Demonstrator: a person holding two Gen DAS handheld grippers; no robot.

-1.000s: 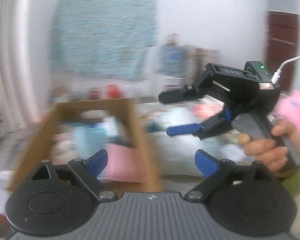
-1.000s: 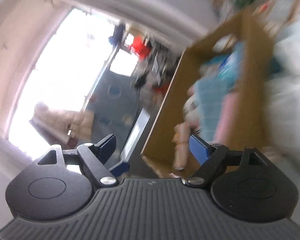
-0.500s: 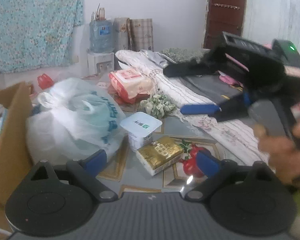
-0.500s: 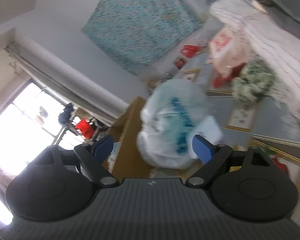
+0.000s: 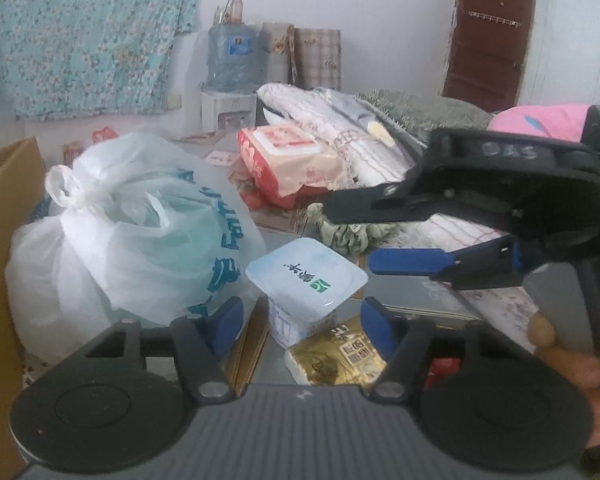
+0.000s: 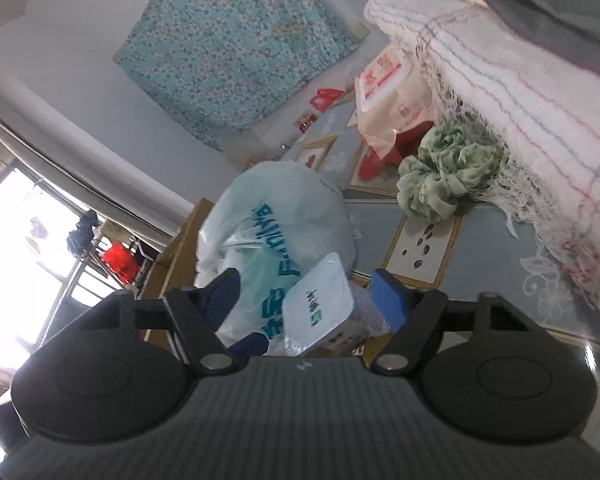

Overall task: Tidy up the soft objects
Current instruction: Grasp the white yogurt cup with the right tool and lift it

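The left gripper [image 5: 302, 330] hangs over a patterned floor mat [image 5: 416, 300], its jaws closing but still spread, with a sealed white tub [image 5: 306, 280] between the 2 blue pads [image 5: 228, 322] and no pad pressing on it. A gold packet [image 5: 336, 360] lies just beside the tub at 5 o'clock, partly under the right pad.

In the left wrist view the right gripper [image 5: 352, 234] comes in from 3 o'clock, held by a hand [image 5: 568, 356] at the lower right. Its jaws are also closing yet still apart, with nothing between them in that view. In its own camera the right gripper [image 6: 306, 294] frames the same tub [image 6: 320, 304] between its fingers without touching it.

A knotted white bag [image 5: 132, 232] with teal lettering bulges at 9 o'clock of the tub, touching it or very near. A cardboard box [image 5: 4, 200] stands at the far left, against the bag. At 12 o'clock sits a red-and-white pack [image 5: 288, 160], and a green scrunchie [image 6: 440, 172] lies at 2 o'clock beside a fringed white blanket [image 6: 520, 92].
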